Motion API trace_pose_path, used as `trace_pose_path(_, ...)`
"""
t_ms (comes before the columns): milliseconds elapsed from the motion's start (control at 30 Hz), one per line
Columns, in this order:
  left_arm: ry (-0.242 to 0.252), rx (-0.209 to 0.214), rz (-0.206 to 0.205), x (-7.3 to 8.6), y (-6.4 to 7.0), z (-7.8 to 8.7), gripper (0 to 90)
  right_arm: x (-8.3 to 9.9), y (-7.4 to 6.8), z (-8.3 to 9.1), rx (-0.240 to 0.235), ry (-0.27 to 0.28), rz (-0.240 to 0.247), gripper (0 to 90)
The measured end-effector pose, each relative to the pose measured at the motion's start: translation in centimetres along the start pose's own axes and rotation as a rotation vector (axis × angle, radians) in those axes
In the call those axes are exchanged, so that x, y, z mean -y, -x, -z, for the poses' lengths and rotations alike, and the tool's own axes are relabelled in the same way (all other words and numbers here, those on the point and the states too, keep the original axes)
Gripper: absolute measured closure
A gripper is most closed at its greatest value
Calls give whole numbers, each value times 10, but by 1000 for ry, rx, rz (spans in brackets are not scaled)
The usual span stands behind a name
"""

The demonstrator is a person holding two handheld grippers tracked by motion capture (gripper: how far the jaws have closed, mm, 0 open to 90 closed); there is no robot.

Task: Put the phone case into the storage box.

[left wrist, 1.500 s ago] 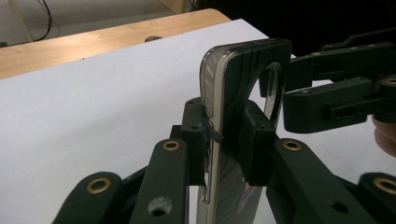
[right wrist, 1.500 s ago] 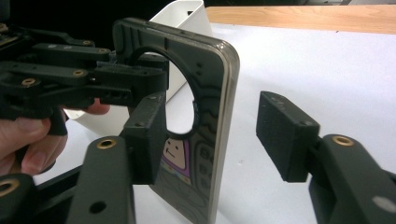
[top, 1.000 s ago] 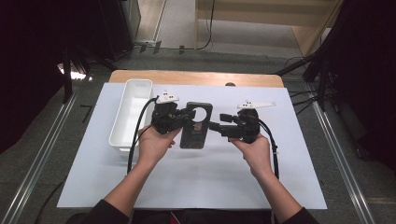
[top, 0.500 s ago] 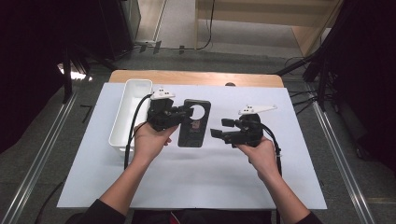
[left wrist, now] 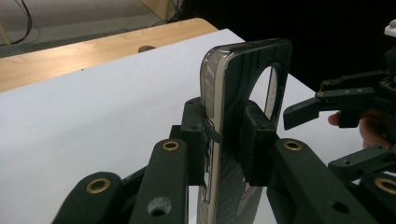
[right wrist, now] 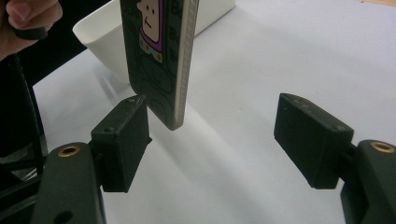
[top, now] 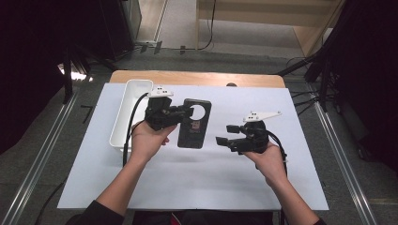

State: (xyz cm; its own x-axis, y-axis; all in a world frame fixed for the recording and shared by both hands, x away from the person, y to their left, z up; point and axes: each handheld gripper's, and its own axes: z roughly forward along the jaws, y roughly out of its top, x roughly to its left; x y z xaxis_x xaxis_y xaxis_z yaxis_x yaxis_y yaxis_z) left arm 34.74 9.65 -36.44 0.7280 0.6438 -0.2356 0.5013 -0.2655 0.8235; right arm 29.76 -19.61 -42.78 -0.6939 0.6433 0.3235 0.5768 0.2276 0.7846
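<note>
High view | left gripper clamps phone case | right gripper — jaws apart, empty

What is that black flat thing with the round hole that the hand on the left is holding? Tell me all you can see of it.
It looks like a black phone case, dark and rubbery, with a clear or silvery rim and a large round cut-out near one end. A cartoon sticker with purple shows on one face. The left gripper clamps it by its two faces, lifted off the white table cover. The right gripper stands open close by, not touching it. A white tray lies beyond.
</note>
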Motion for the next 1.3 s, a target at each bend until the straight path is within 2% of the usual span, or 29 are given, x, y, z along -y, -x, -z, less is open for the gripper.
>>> trace_pose_path(267, 4, 3, 4, -1, -3, 2, 744, 14, -2, 6, 2, -6, 20, 249)
trace_pose_path(700, 15, 2, 4, -3, -7, 8, 744, 39, -4, 16, 7, -21, 24, 250)
trace_pose_path(933, 21, 10, 9, -4, -9, 10, 743, 53, -1, 26, 15, -12, 7, 250)
trace_pose_path(1067, 12, 31, 6, -5, -10, 12, 742, 61, 0, 32, 23, -14, -8, 250)
trace_pose_path(1300, 7, 28, 0, -7, -12, 14, 742, 72, 3, 43, 46, -2, -21, 250)
